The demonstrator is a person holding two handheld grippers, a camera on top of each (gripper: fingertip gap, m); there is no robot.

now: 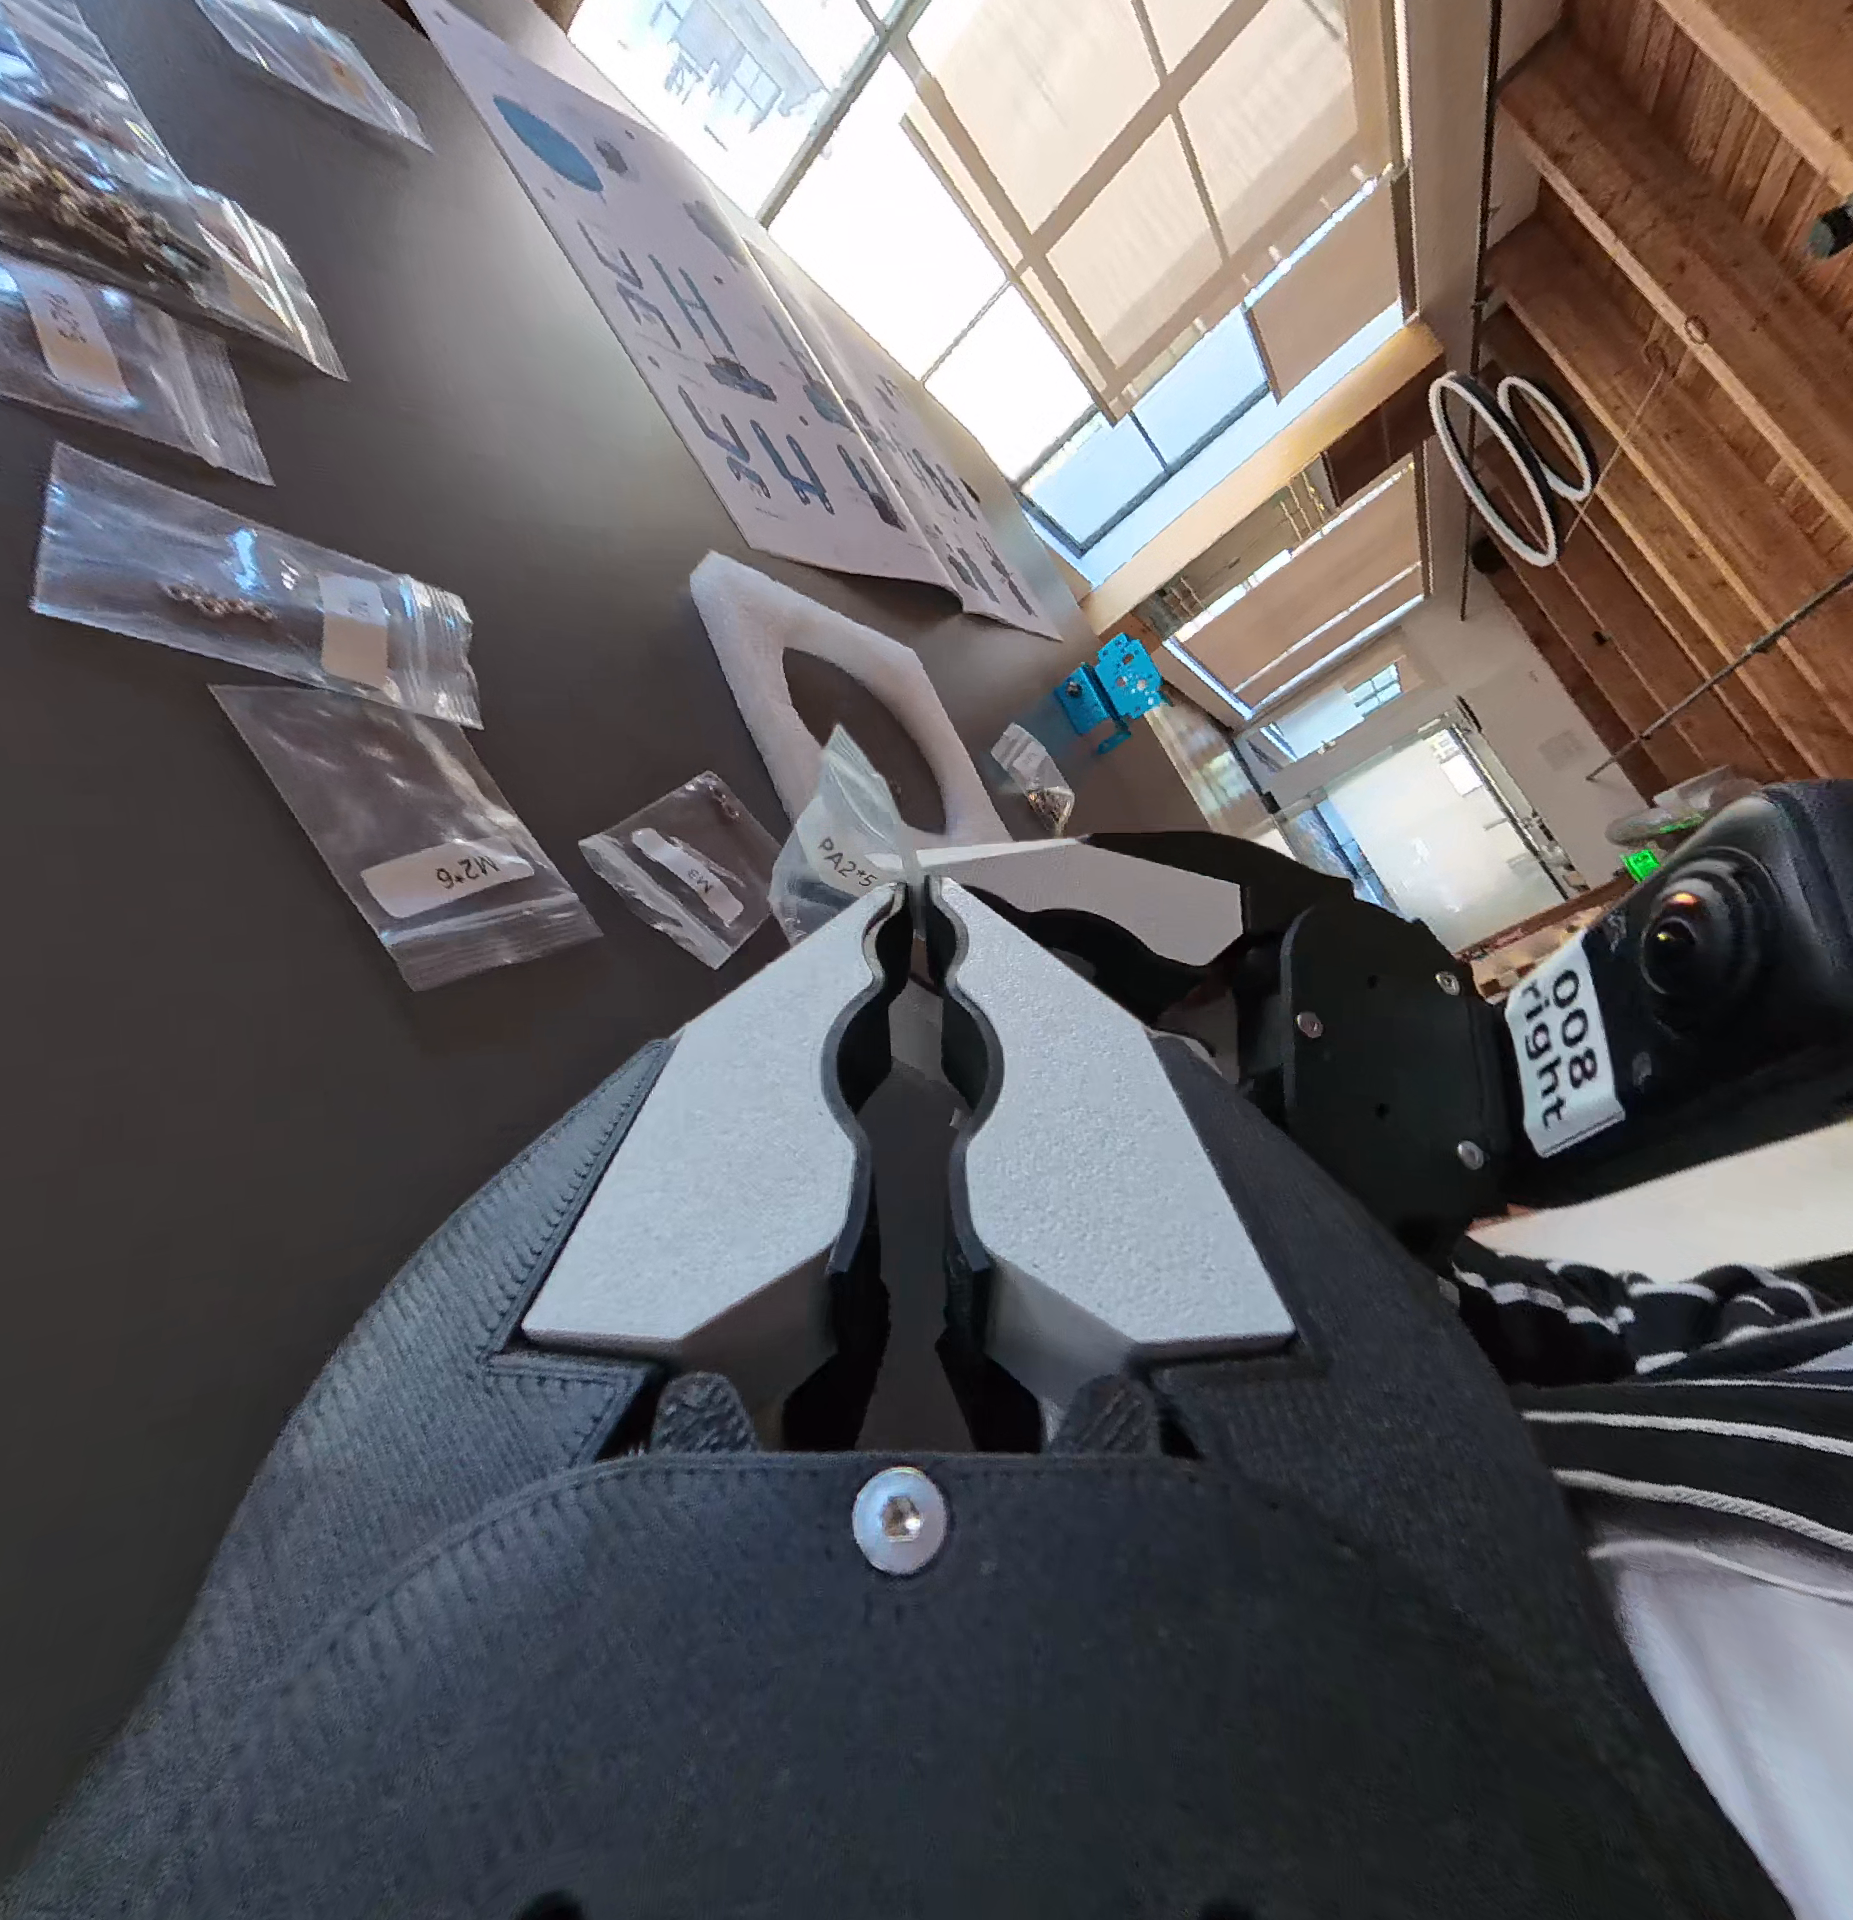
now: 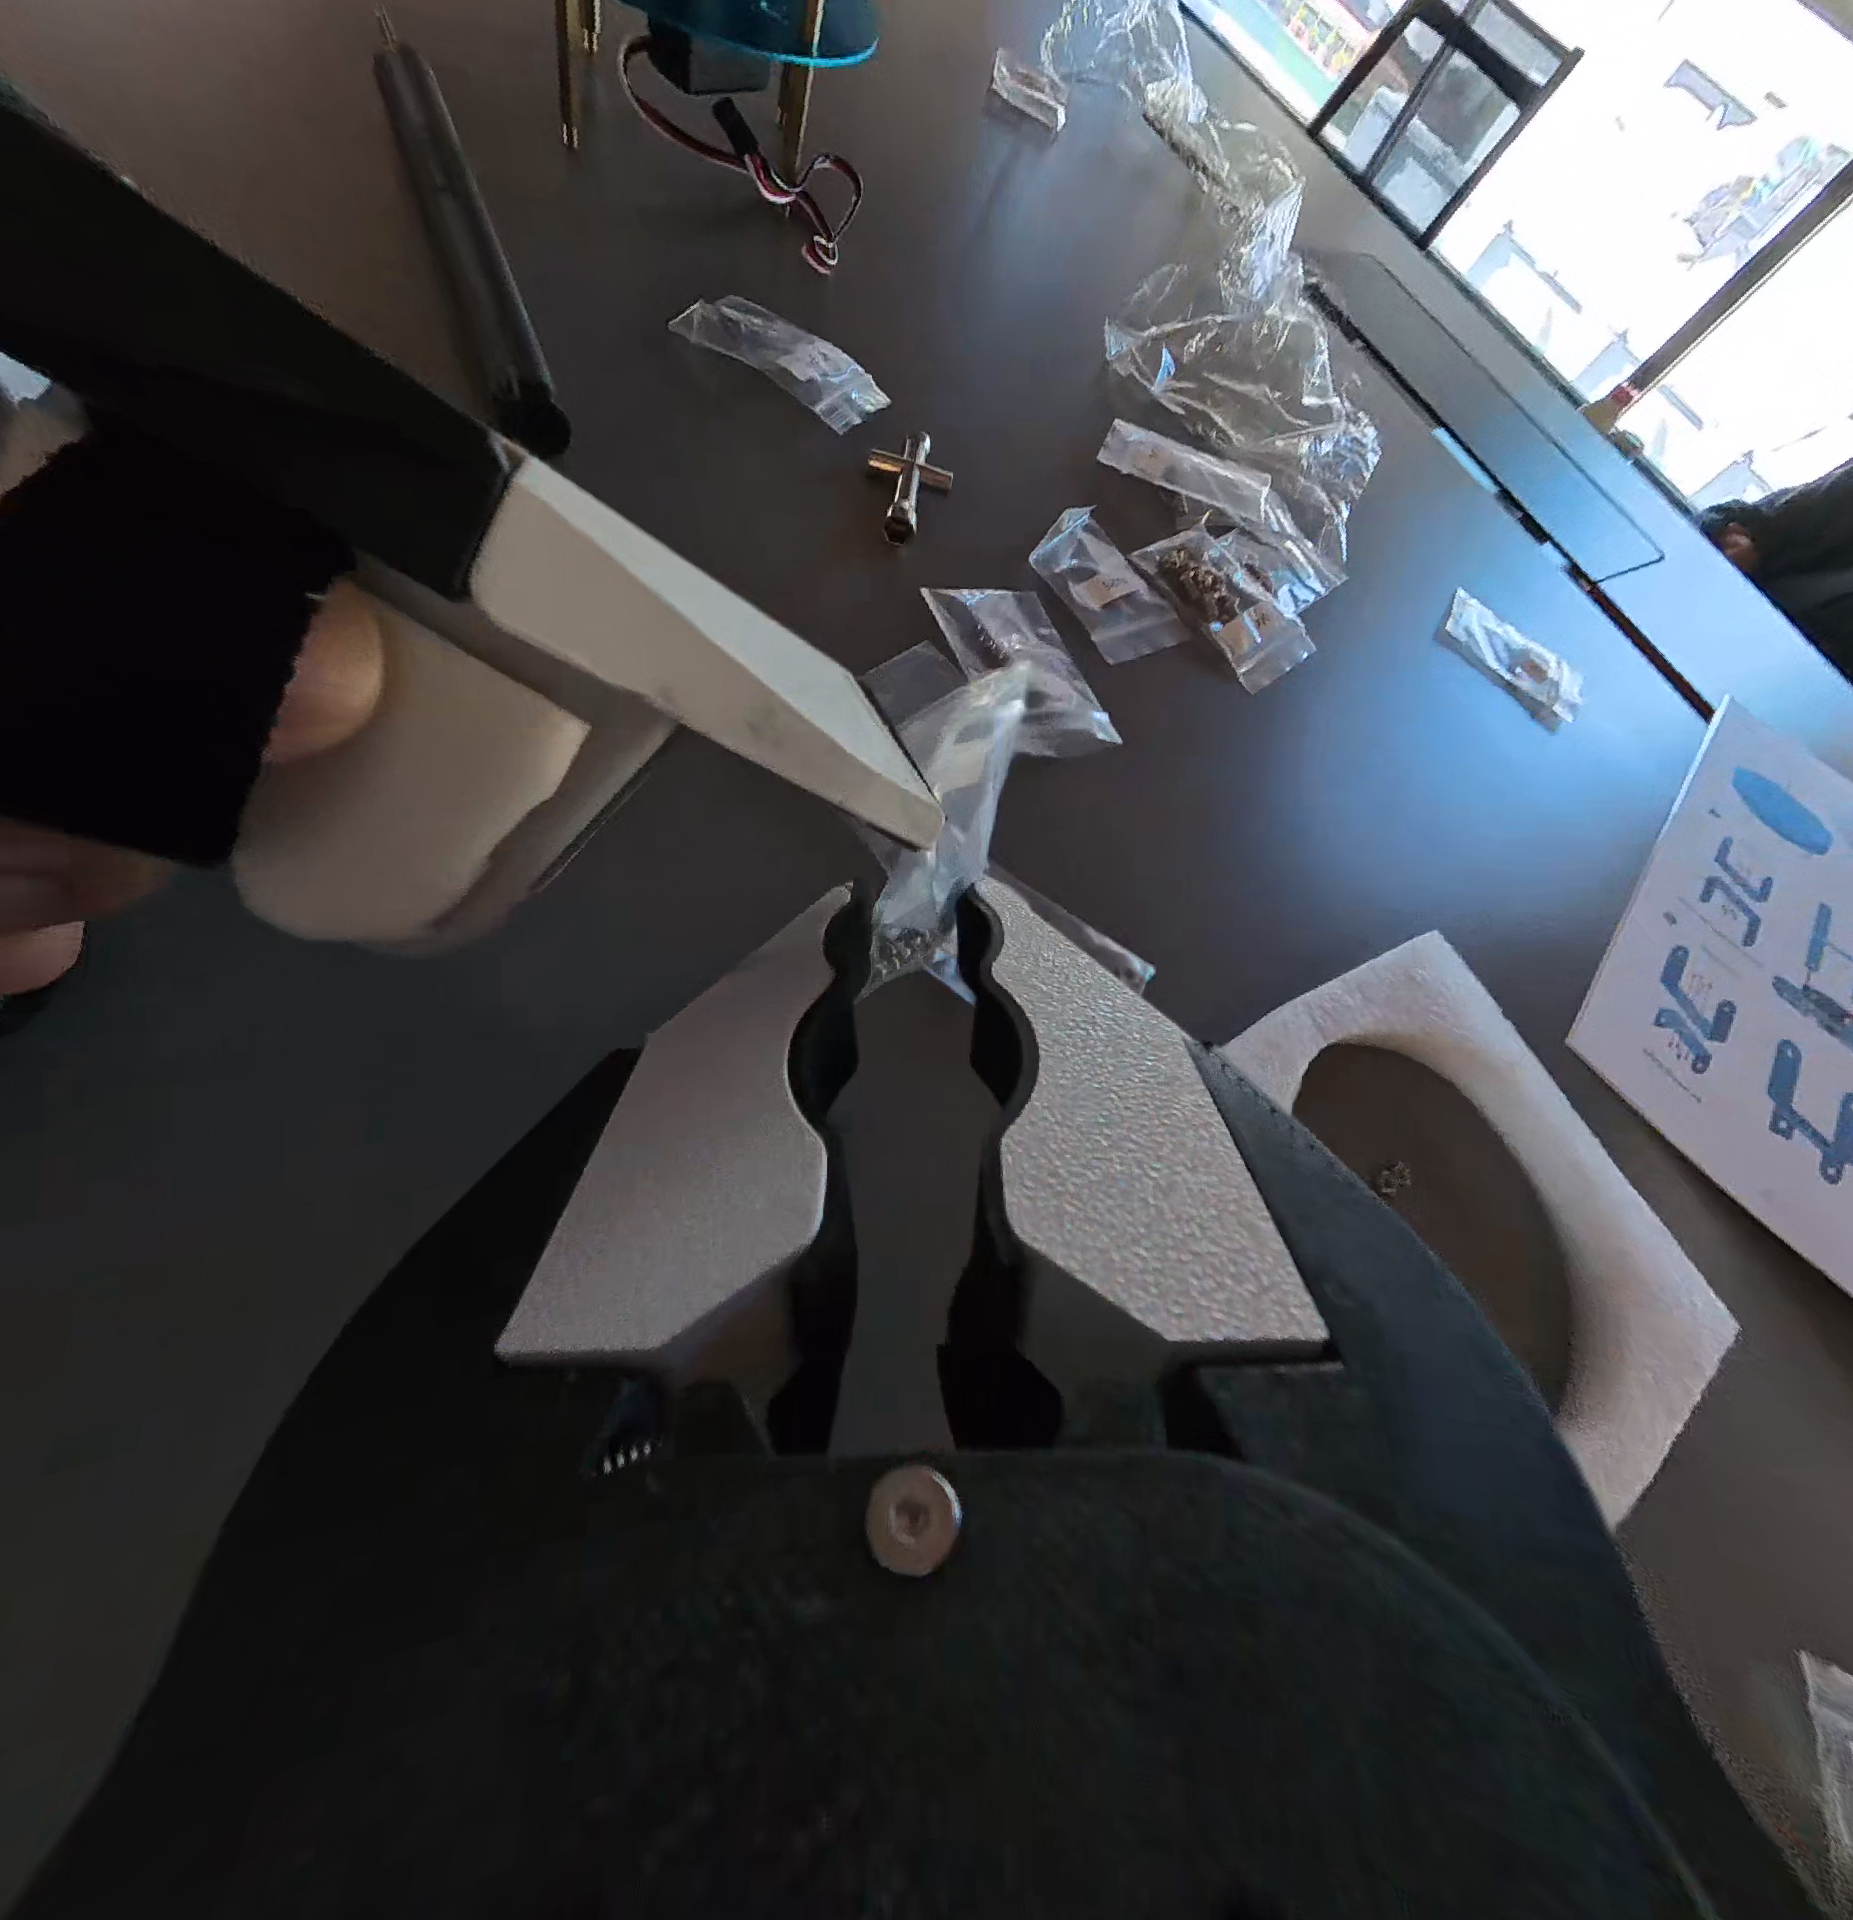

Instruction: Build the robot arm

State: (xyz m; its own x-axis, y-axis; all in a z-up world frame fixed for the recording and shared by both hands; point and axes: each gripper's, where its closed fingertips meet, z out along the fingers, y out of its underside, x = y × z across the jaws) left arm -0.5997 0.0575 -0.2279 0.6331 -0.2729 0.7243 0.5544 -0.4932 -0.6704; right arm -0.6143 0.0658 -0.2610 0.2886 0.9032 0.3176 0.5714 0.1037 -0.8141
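Note:
My left gripper (image 1: pixel 917 896) is shut on the top edge of a small clear zip bag (image 1: pixel 844 831) with a white label, held above the dark table (image 1: pixel 486 436). My right gripper (image 2: pixel 906 920) is shut on the lower end of the same bag (image 2: pixel 969 769), where small dark screws bunch between its fingertips. In the right wrist view the left gripper (image 2: pixel 917 831) reaches in from the left and pinches the bag just above my right tips. In the left wrist view the right gripper (image 1: pixel 943 857) comes in from the right and meets the bag.
Several small labelled bags (image 1: pixel 413 831) lie on the table. A white foam frame (image 2: pixel 1421 997), a printed sheet with blue drawings (image 2: pixel 1732 987), a cross wrench (image 2: pixel 909 483), crumpled plastic wrap (image 2: pixel 1234 332), grey rods (image 2: pixel 465 249) and a blue metal part (image 1: pixel 1104 691) lie around. The tips of both grippers are at nearly the same place. The cross wrench (image 2: pixel 909 483) is about 15 cm from both grippers' fingertips.

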